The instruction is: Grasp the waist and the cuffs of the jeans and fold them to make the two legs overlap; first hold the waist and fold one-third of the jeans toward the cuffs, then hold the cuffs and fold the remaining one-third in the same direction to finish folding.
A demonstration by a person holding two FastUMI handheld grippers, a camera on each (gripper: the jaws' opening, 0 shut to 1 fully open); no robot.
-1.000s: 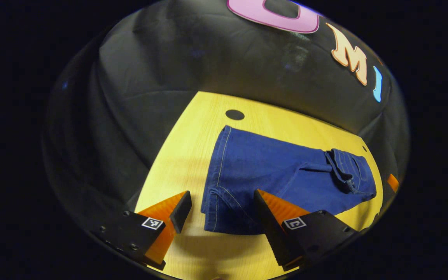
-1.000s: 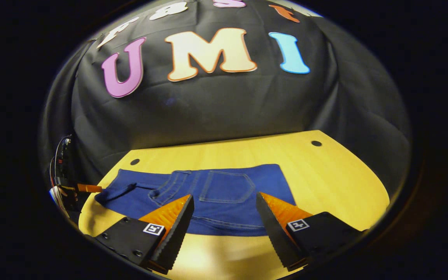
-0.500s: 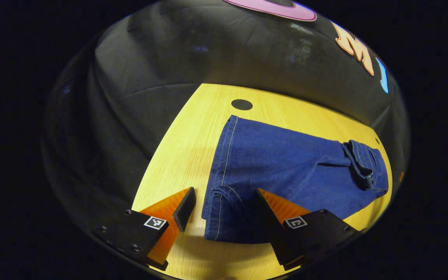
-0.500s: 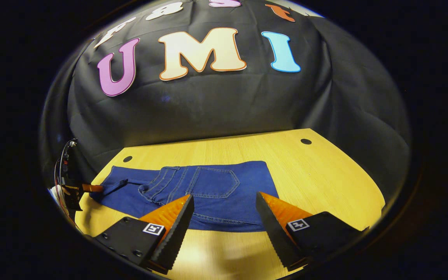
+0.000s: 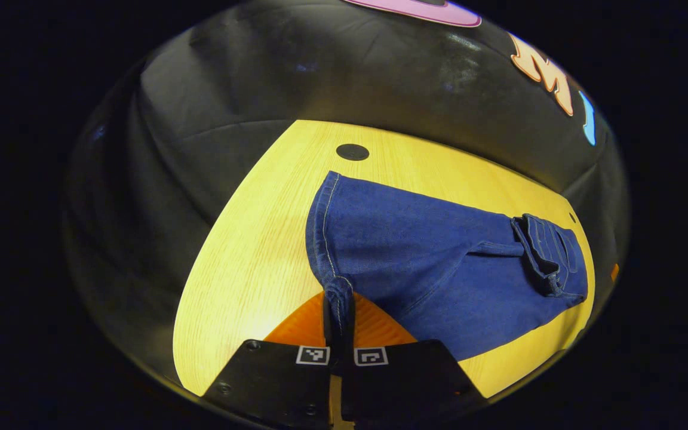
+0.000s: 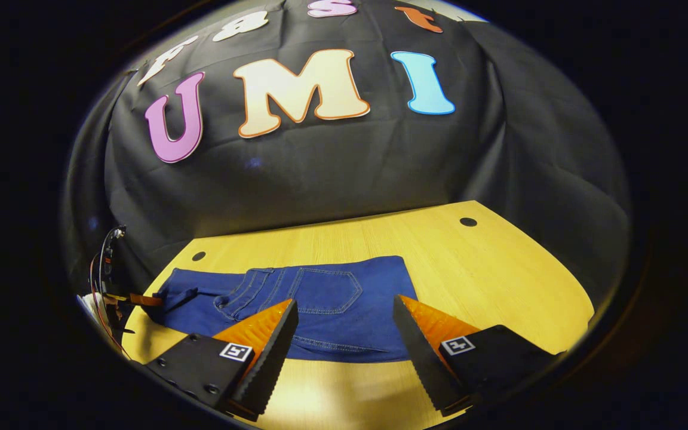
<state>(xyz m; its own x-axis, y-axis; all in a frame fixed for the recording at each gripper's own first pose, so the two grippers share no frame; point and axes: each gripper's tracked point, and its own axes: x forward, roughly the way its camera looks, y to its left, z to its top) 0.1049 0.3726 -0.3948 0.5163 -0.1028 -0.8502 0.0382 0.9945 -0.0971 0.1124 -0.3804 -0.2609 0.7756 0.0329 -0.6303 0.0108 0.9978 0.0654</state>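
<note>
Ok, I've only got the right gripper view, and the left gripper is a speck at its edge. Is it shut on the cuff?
Observer: Yes. In the left gripper view the left gripper is shut on the near corner of the cuff, with denim pinched between both fingers.
Operator: Is the whole cuff off the table?
Observer: No. Just that corner bunches up; the far corner lies flat on the table, beside a dark hole.
Operator: Any twist along the legs?
Observer: None visible. The jeans lie smooth up to the folded waist.
</note>
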